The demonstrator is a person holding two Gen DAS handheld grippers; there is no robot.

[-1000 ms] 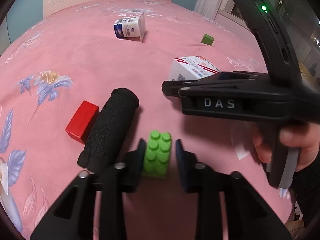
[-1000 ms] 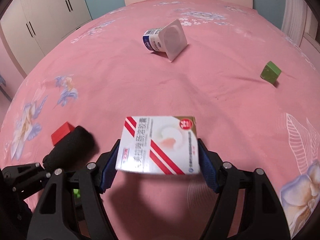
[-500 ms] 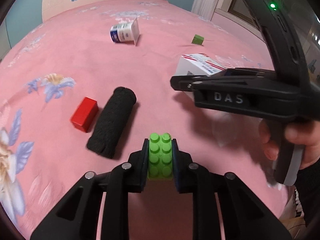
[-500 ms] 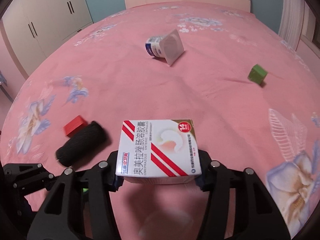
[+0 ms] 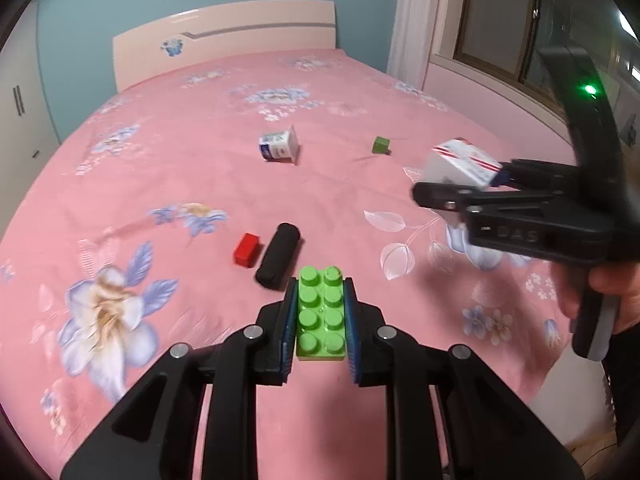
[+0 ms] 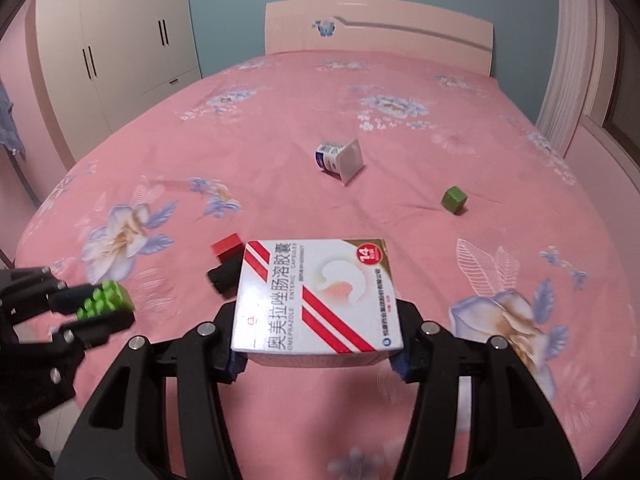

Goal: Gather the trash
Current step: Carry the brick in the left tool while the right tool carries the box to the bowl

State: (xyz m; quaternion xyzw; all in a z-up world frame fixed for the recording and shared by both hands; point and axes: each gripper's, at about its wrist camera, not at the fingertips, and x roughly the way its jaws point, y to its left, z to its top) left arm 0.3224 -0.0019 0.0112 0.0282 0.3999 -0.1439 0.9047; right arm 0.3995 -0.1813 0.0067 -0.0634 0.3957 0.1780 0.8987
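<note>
Gripping a green toy brick (image 5: 321, 314) tight above the pink bed (image 5: 340, 92), the left gripper (image 5: 318, 322) has its jaws nearly closed, while the right gripper (image 6: 318, 354) clamps the medicine box (image 6: 316, 298) between half-spread jaws.

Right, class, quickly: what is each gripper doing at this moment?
Left gripper: shut on the green building brick.
Right gripper: shut on the medicine box, jaws having just closed in on it.

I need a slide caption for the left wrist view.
Left gripper clamps a green brick above the pink bed; right gripper holds a medicine box.
</note>
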